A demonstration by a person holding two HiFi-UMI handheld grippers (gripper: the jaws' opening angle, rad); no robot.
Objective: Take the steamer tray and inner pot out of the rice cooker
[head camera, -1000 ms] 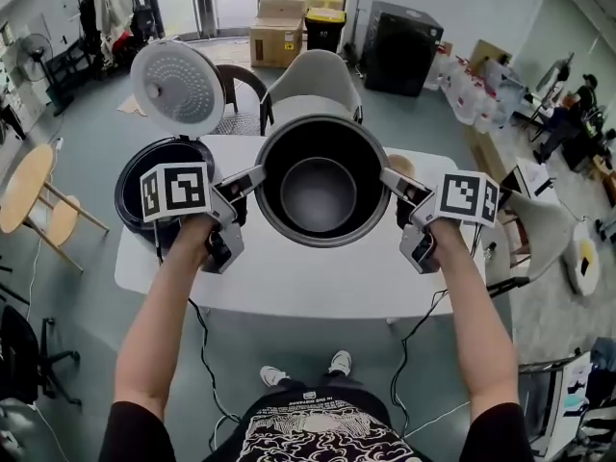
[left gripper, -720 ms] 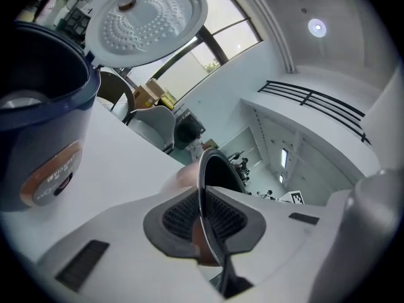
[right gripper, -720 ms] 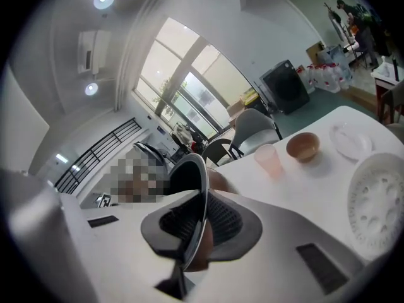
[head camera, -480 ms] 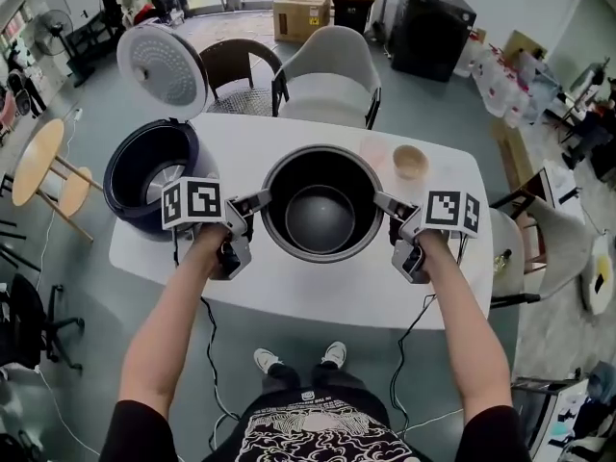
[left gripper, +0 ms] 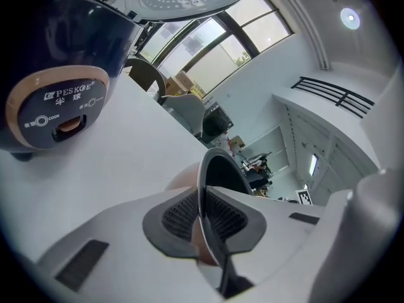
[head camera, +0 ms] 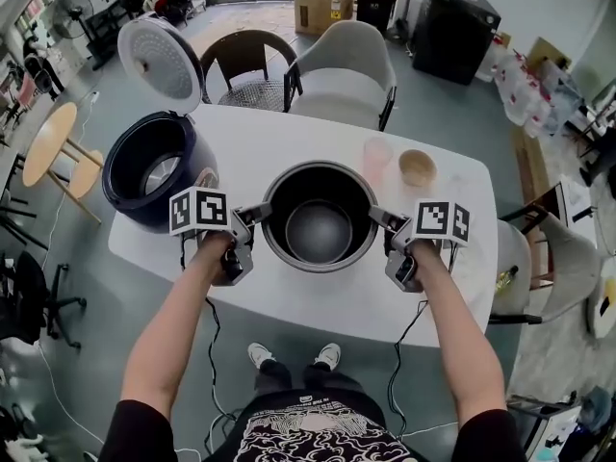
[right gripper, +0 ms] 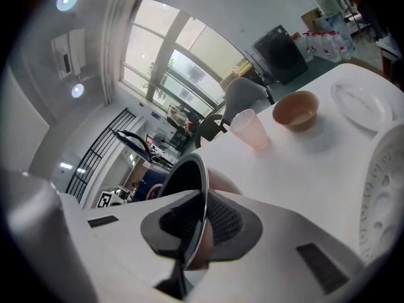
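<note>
I have the inner pot (head camera: 320, 231) pinched from both sides: the left gripper (head camera: 255, 216) is clamped on the left edge of its rim and the right gripper (head camera: 377, 218) on the right edge; in each gripper view the thin metal lip runs straight between the ribbed pads (left gripper: 180, 214), jaws nearly together with only the rim's thickness between them; two opposite grips make sense to me, since a deep round pot held at one point would swing and tip; the pot is already out of the rice cooker (head camera: 154, 173), which stands at the far left of the counter (head camera: 318, 301) with its lid (head camera: 162, 56) thrown back and its cavity bare; I hold the pot over the middle of the counter, right of the cooker and just near of the pink cup (head camera: 376, 157) and the small bowl (head camera: 417, 167), a bare patch where it can sit without knocking either; whether its base touches the surface I cannot tell; a white perforated piece at the right edge of the right gripper view is, I judge, the steamer tray (right gripper: 382, 194), already set down on the right; so I reckon the task is nearly done, with only settling the pot level and letting go both sides together remaining.
</note>
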